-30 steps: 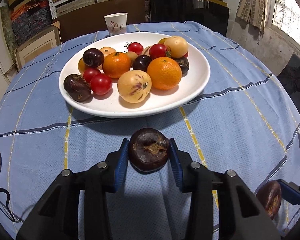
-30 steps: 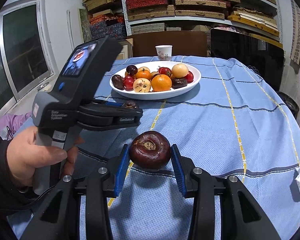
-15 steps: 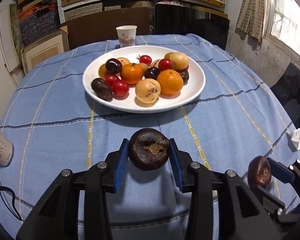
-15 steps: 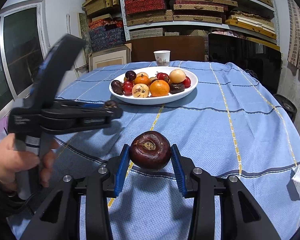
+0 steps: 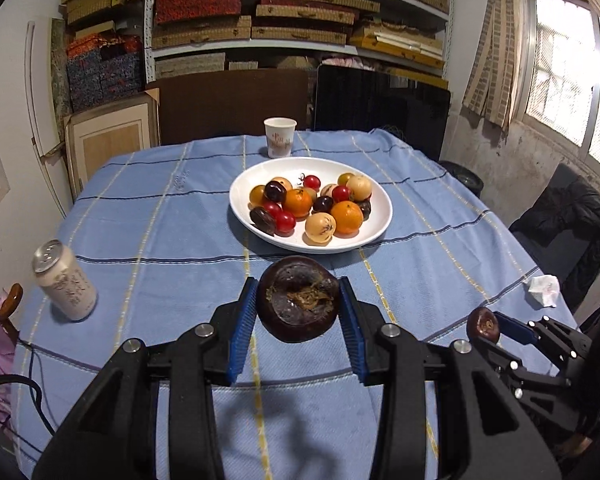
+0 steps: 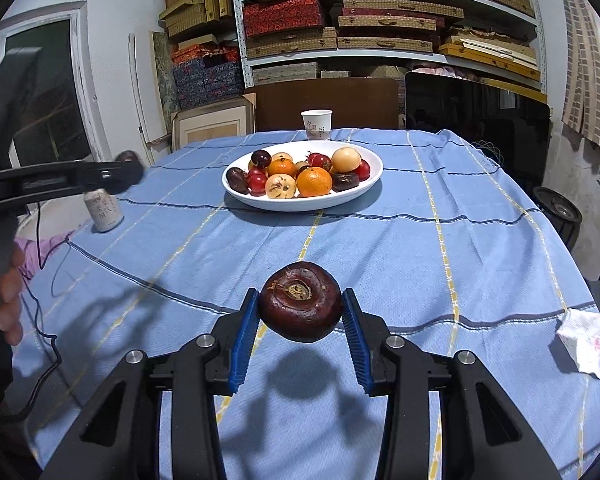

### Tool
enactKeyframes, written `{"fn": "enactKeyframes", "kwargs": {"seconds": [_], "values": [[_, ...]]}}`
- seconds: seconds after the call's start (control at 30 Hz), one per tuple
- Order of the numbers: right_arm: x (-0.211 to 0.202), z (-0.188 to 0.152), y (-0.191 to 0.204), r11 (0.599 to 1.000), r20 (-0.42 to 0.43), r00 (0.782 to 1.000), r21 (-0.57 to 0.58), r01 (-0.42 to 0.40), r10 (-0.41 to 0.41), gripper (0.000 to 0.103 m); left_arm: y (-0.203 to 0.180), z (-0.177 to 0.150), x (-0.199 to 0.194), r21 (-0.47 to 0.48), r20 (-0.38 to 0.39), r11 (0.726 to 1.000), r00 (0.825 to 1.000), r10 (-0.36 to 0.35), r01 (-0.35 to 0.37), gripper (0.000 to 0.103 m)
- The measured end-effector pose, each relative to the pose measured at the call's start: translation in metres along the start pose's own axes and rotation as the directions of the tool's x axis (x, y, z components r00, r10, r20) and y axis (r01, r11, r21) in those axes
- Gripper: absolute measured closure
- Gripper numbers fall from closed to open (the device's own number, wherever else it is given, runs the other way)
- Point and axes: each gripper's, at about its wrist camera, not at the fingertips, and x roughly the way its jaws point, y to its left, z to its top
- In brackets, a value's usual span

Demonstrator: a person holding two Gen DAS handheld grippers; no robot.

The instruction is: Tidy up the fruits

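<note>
My left gripper (image 5: pixel 298 306) pinches a dark brown wrinkled round fruit (image 5: pixel 298 304); right gripper (image 6: pixel 300 308) clamps another dark maroon round fruit (image 6: pixel 300 300)

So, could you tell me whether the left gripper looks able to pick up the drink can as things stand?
Probably not yet: the left gripper is shut on a dark fruit, so its jaws are occupied, though the can stands unobstructed on the cloth.
</note>
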Motion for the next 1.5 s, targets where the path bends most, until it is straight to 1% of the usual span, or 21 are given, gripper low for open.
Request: {"fn": "enactKeyframes", "kwargs": {"seconds": [0.07,0.17,0.23,0.33,0.47,0.6,0.73,0.87,0.9,0.93,0.97,1.0,1.03,1.1,1.2,1.23,1.27,1.3,1.37,1.4,1.5], "values": [[-0.007,0.006,0.000,1.000,0.013,1.000,-0.005,-0.002,0.002,0.061,0.006,0.001,-0.017,-0.001,0.016,1.000,1.000,-0.004,0.004,0.064],[-0.013,0.031,-0.005,1.000,0.033,0.999,-0.002,-0.004,0.004,0.061,0.011,0.013,-0.030,0.005,0.025,1.000,1.000,-0.019,0.019,0.064],[-0.015,0.050,-0.008,1.000,0.051,0.999,-0.010,-0.005,0.005,0.061,0.014,0.029,-0.030,0.002,0.025,0.999,0.999,-0.032,0.032,0.064],[-0.008,0.092,-0.014,0.999,0.083,0.997,-0.050,0.008,-0.004,0.061,0.009,0.061,-0.017,0.017,0.016,0.999,0.999,-0.047,0.047,0.064],[0.030,0.150,-0.024,0.994,0.071,0.997,-0.105,-0.010,0.018,0.061,-0.001,0.106,0.031,0.013,-0.024,0.997,0.997,-0.075,0.075,0.064],[0.092,0.191,-0.026,0.983,0.024,0.999,-0.185,-0.017,0.022,0.061,0.005,0.141,0.104,-0.056,-0.099,0.993,0.989,-0.110,0.105,0.064],[0.161,0.210,-0.034,0.980,-0.032,0.999,-0.192,-0.042,0.036,0.061,0.017,0.158,0.178,-0.127,-0.158,0.985,0.978,-0.134,0.115,0.064],[0.212,0.211,-0.031,0.976,-0.084,0.995,-0.209,-0.067,0.050,0.061,0.030,0.158,0.233,-0.168,-0.217,0.981,0.967,-0.130,0.094,0.064],[0.220,0.210,-0.028,0.974,-0.091,0.995,-0.218,-0.068,0.049,0.061,0.032,0.158,0.242,-0.176,-0.225,0.980,0.965,-0.131,0.092,0.062],[0.226,0.208,-0.026,0.970,-0.087,0.995,-0.234,-0.059,0.040,0.059,0.037,0.158,0.249,-0.195,-0.230,0.976,0.963,-0.140,0.096,0.058],[0.227,0.207,-0.024,0.969,-0.078,0.996,-0.240,-0.052,0.034,0.052,0.041,0.158,0.251,-0.210,-0.231,0.973,0.962,-0.144,0.095,0.043],[0.226,0.206,-0.023,0.969,-0.066,0.997,-0.241,-0.048,0.033,0.050,0.044,0.158,0.252,-0.224,-0.227,0.970,0.963,-0.148,0.096,0.030],[0.223,0.207,-0.024,0.970,-0.054,0.998,-0.239,-0.044,0.032,0.048,0.047,0.157,0.249,-0.233,-0.212,0.968,0.966,-0.148,0.097,0.027],[0.212,0.207,-0.026,0.974,-0.038,0.999,-0.224,-0.045,0.037,0.048,0.047,0.157,0.237,-0.215,-0.185,0.973,0.975,-0.123,0.082,0.021],[0.179,0.200,-0.027,0.979,-0.017,0.999,-0.199,-0.043,0.041,0.047,0.044,0.149,0.205,-0.192,-0.149,0.979,0.984,-0.102,0.072,0.017],[0.169,0.197,-0.026,0.980,-0.013,0.999,-0.196,-0.038,0.036,0.047,0.041,0.143,0.187,-0.175,-0.129,0.982,0.987,-0.092,0.069,0.017],[0.149,0.188,-0.022,0.982,-0.005,0.999,-0.187,-0.034,0.033,0.041,0.036,0.137,0.168,-0.156,-0.103,0.985,0.991,-0.085,0.069,0.016],[0.135,0.181,-0.019,0.983,-0.004,0.999,-0.179,-0.036,0.036,0.038,0.032,0.130,0.152,-0.139,-0.083,0.989,0.994,-0.069,0.057,0.012],[0.100,0.162,-0.011,0.987,0.006,0.999,-0.154,-0.037,0.039,0.032,0.022,0.112,0.114,-0.115,-0.039,0.992,0.998,-0.059,0.054,0.006],[0.086,0.153,-0.007,0.988,0.008,0.999,-0.148,-0.039,0.041,0.031,0.018,0.103,0.097,-0.098,-0.027,0.994,0.998,-0.058,0.055,0.006],[0.031,0.116,0.013,0.990,0.031,0.999,-0.140,-0.002,0.007,0.024,0.001,0.067,0.043,-0.049,-0.005,0.997,0.998,-0.057,0.057,0.005]]}}
